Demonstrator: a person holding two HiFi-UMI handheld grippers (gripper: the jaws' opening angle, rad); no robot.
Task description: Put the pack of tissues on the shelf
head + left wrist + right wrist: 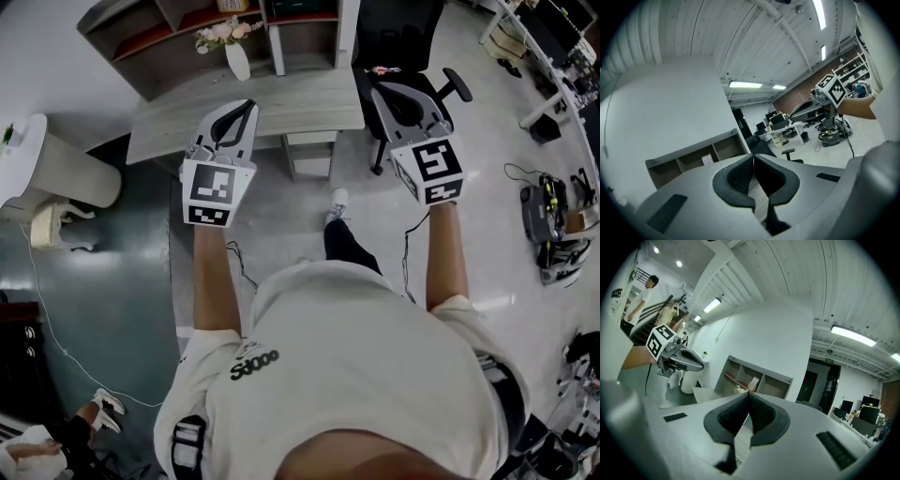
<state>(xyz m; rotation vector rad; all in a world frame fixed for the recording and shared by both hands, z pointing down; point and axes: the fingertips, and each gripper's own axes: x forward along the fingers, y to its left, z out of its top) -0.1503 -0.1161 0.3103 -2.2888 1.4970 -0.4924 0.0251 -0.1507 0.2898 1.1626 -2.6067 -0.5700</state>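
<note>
Pedestal (56,164), white, rounded and smooth: stands on the dark floor at far left, apart from the desk's left end.
Left gripper (246,108), grey with a black-and-white marker cube: held level over the desk's near edge; jaws pressed together at the tips, nothing between them.
Vase (237,58), white, holding pink and white flowers: on the desk's far side, just in front of the shelf.
Shelf (141,42), grey open unit with reddish-lined compartments: against the white wall, behind the desk.
Pack of tissues (753,382), small pale packet: leans in a middle compartment of the shelf, if that packet is it; neither gripper holds it.
Desk (300,98), pale grey wood-grain top: lies between the person and the shelf.
Right gripper (380,91), grey, same make: level near the desk's right end; jaws closed tip to tip, empty.
Office chair (398,37), black with armrests: at the desk's right end, partly covered by the right gripper in the head view.
Floor gear (553,220), cables and dark equipment: on the pale floor at far right, well apart.
</note>
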